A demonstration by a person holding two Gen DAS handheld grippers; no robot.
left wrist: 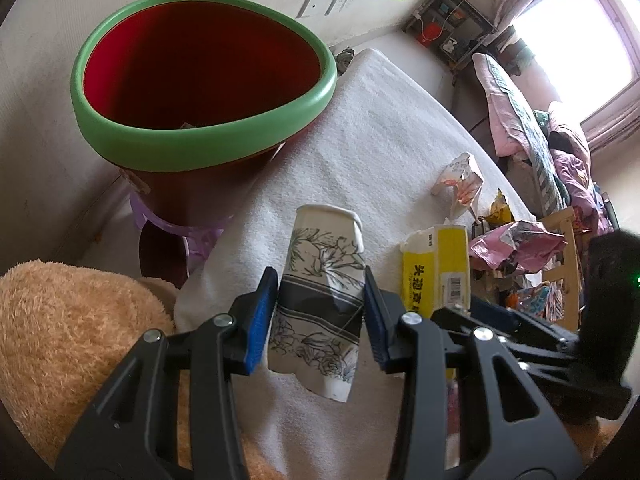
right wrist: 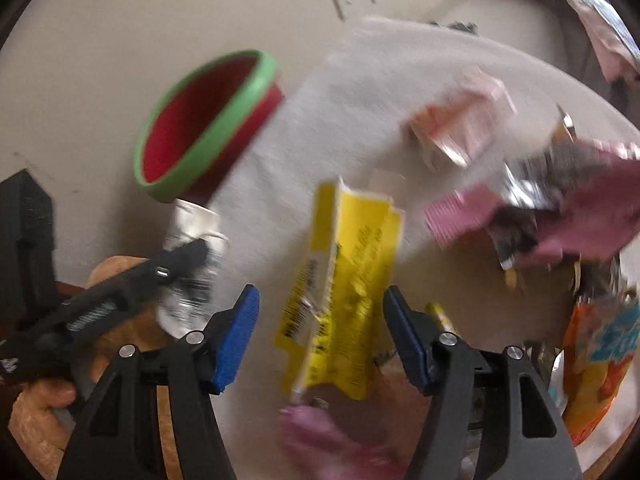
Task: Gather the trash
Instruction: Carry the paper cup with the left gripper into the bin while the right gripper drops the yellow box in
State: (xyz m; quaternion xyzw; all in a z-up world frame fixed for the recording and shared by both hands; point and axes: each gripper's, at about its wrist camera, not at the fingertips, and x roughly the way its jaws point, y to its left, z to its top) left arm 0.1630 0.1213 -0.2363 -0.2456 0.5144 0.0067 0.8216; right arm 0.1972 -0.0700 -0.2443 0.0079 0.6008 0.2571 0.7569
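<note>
My left gripper (left wrist: 320,284) is shut on a crushed paper cup (left wrist: 324,236) with a grey flower print, held above the white cloth. The same cup (right wrist: 192,232) shows in the blurred right wrist view, in the left gripper's jaws. A red bin with a green rim (left wrist: 208,136) stands just beyond it to the left, its mouth open; the bin's rim (right wrist: 240,104) also shows in the right wrist view. My right gripper (right wrist: 320,294) hangs over a torn yellow box (right wrist: 348,264). The box sits between its blue pads, and a gap shows on the left side. The yellow box (left wrist: 436,268) lies right of the cup.
On the white cloth (left wrist: 380,120) lie a crumpled white and orange carton (left wrist: 460,180), a pink wrapper (left wrist: 516,244) and an orange snack bag (right wrist: 596,360). A tan plush toy (left wrist: 60,320) fills the near left. The bin rests on a purple stool (left wrist: 176,232).
</note>
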